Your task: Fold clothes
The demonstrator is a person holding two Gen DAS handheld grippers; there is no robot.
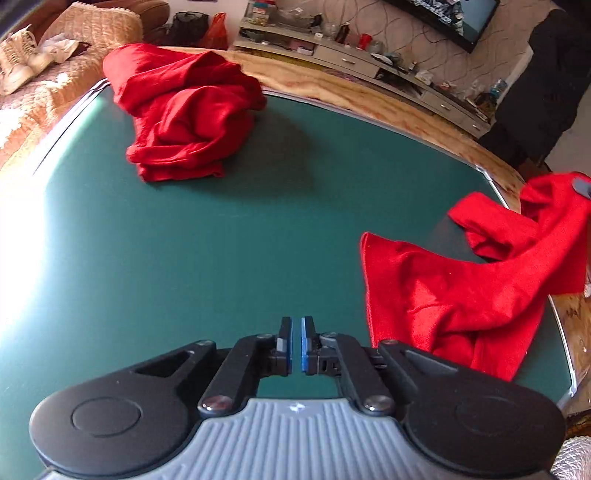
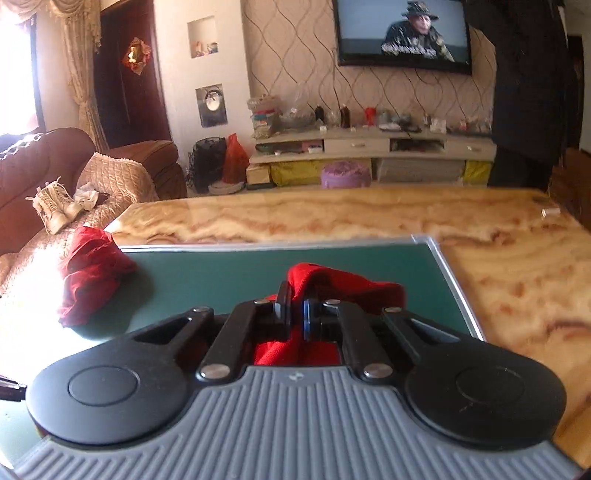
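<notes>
Sitting between right jaws: red garment [image 2: 317,280]

A TV [image 2: 404,33] hangs on the patterned wall above a cluttered low cabinet [image 2: 373,146]; white shoes [image 2: 55,210] lie on the sofa [image 2: 33,162]; a red bag [image 2: 234,158] stands on the floor

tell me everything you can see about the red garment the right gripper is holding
The red garment is a plain bright red knit, soft and thin-looking, with no print visible. It is unfolded and crumpled: one part lies on the green mat near its right edge, while another part is lifted and drapes from the right gripper, whose jaws are pinched on a bunched fold. A straight hem edge faces the mat's middle. The left gripper is beside it, not touching.
</notes>
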